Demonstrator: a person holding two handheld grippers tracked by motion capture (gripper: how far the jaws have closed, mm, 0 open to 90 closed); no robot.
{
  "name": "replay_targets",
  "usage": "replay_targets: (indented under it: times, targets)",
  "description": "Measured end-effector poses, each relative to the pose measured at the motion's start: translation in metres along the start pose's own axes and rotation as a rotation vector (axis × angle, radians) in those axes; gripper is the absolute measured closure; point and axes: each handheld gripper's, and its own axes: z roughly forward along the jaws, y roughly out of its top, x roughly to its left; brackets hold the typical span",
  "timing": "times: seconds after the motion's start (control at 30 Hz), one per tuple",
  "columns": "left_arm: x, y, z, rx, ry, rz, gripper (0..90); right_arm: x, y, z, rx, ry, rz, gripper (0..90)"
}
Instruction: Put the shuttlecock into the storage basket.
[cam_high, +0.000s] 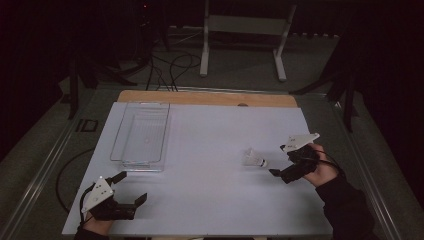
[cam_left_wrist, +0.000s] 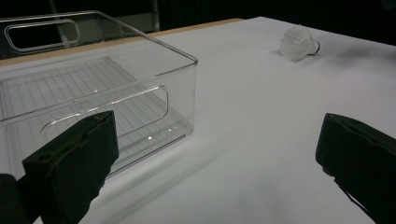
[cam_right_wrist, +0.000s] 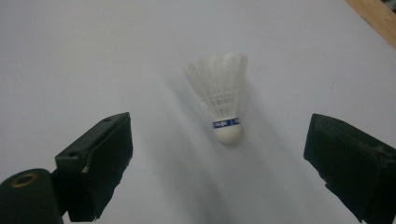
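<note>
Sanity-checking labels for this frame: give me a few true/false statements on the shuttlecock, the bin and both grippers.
1. The shuttlecock lies on the white table, outside the clear bin. True.
2. The right gripper is shut on the shuttlecock. False: its jaws are open and the shuttlecock lies ahead of them, untouched.
3. The left gripper is open and holds nothing. True.
4. The clear bin holds a second shuttlecock. False: it is empty.
5. The shuttlecock's cork end faces the right gripper. True.
</note>
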Motion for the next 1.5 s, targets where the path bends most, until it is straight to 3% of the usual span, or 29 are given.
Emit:
replay_targets:
  times: [0.1, 0.37, 0.63, 0.93, 1.03, 1.47, 1.5]
  targets:
    - [0.0, 0.0, 0.0, -0.001, -0.002, 0.001, 0.1, -0.002, 0.0, 0.002, 0.008, -0.007, -0.006, 8.1]
    - [0.0, 0.0, 0.001, 0.0, -0.001, 0.001, 0.1, -0.015, 0.002, 0.008, 0.023, 0.043, 0.006, 8.1]
    - [0.0, 0.0, 0.001, 0.0, -0.002, 0.001, 0.1, -0.023, 0.005, 0.014, 0.043, 0.059, -0.022, 8.1]
    - [0.0, 0.0, 0.001, 0.0, -0.003, 0.001, 0.1, -0.032, 0.007, 0.024, 0.109, 0.098, -0.006, 8.2]
    - [0.0, 0.0, 0.001, 0.001, -0.004, 0.0, 0.1, -0.035, 0.009, 0.029, 0.16, 0.114, 0.008, 8.1]
    - [0.0, -0.001, 0.001, 0.002, -0.006, 0.001, 0.1, -0.034, 0.012, 0.045, 0.212, 0.141, -0.056, 8.2]
    - [0.0, -0.001, 0.001, 0.002, -0.006, 0.002, 0.1, -0.033, 0.012, 0.049, 0.236, 0.149, -0.062, 8.2]
